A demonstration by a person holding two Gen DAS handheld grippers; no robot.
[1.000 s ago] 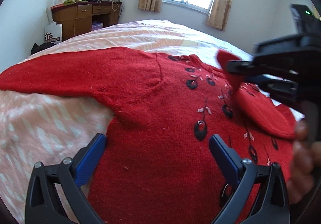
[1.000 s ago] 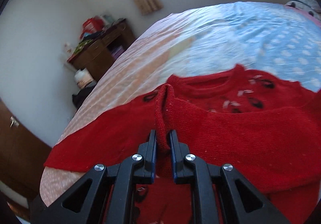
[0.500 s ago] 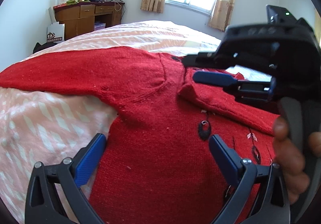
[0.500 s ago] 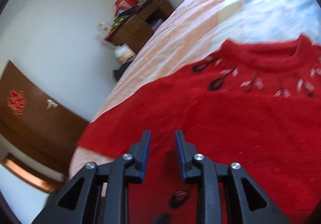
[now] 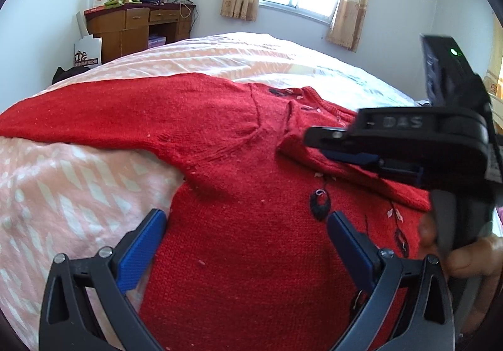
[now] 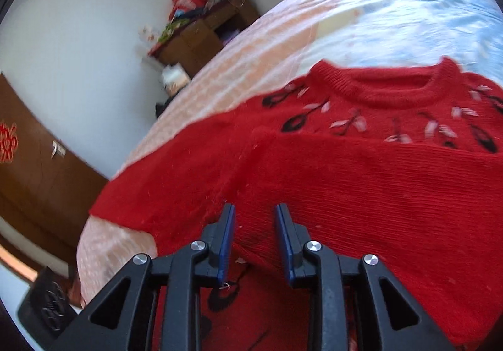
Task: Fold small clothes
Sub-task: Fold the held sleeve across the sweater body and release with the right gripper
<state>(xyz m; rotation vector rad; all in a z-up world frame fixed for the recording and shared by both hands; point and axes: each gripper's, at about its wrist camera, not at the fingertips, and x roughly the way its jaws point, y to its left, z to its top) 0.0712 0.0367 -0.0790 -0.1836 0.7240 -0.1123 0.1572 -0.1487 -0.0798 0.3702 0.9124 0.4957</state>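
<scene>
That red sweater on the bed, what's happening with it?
A person holding a gripper in each hand is folding the red sweater on the bed. One sleeve already lies across the chest. The right gripper has just opened and let it go; the left gripper hovers open over the sweater's body.

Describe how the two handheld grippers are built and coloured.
Both are matte black plastic. The left gripper has triangular cut-out arms, silver screws and flat blue pads. The right gripper matches it, with narrower blue pads. Seen from the left wrist view, its body bears raised lettering reading DAS and a box with a green light. No sleeve shows.
</scene>
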